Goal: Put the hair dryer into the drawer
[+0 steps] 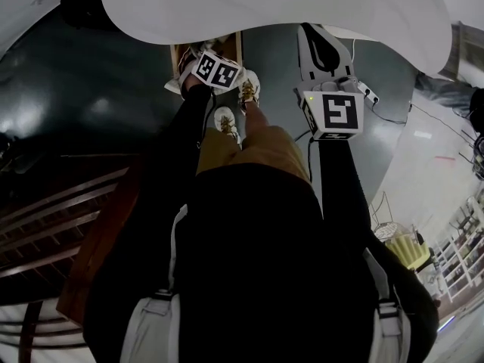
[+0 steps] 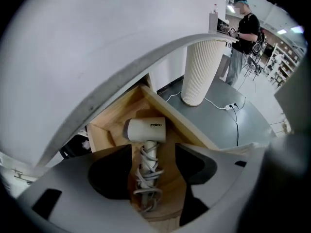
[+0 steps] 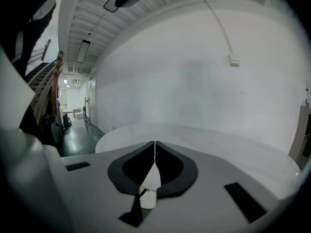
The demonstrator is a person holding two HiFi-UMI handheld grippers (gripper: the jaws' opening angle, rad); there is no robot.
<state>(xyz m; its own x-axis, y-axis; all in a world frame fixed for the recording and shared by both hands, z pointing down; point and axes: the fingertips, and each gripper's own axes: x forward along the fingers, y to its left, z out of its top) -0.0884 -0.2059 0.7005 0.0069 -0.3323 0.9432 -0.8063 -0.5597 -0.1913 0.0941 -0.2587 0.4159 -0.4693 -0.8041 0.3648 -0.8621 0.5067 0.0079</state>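
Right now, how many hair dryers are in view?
1. The hair dryer lies in the wooden drawer, seen between the left gripper's open fingers. The tabletop hides part of the drawer.

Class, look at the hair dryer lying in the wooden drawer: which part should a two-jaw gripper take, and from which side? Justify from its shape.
Take the hair dryer by its handle, coming from above, jaws across it. The handle is narrow, with cord wound round it; the barrel is wider. The walls of the drawer close the sides, leaving the top open.
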